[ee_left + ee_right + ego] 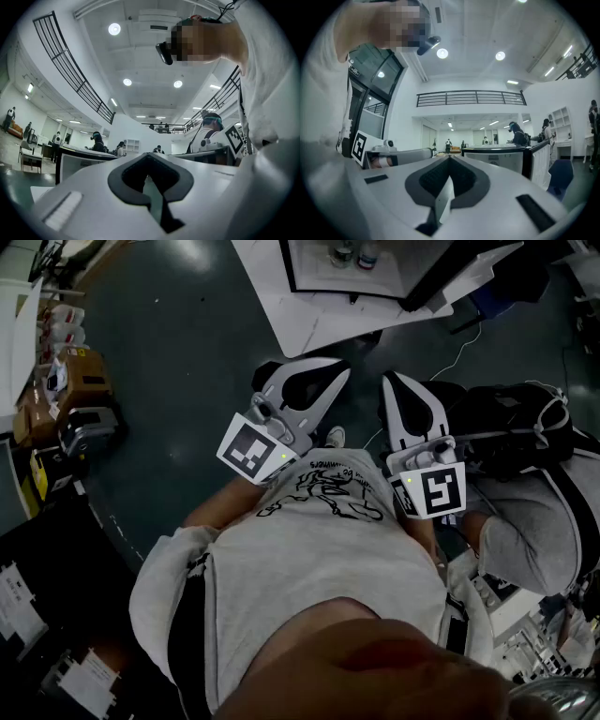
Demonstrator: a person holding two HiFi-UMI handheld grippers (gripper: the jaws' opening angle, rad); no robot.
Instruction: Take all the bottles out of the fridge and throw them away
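Bottles [354,253] well ahead; left claw [333,377] and right claw [394,386] both clenched, empty, beside the shirt [319,549].

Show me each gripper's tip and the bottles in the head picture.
left gripper [149,158], left gripper view, where its shut jaws meet.
right gripper [450,159], right gripper view, where its shut jaws meet.
bottles [343,251], head view, one bottle's body.
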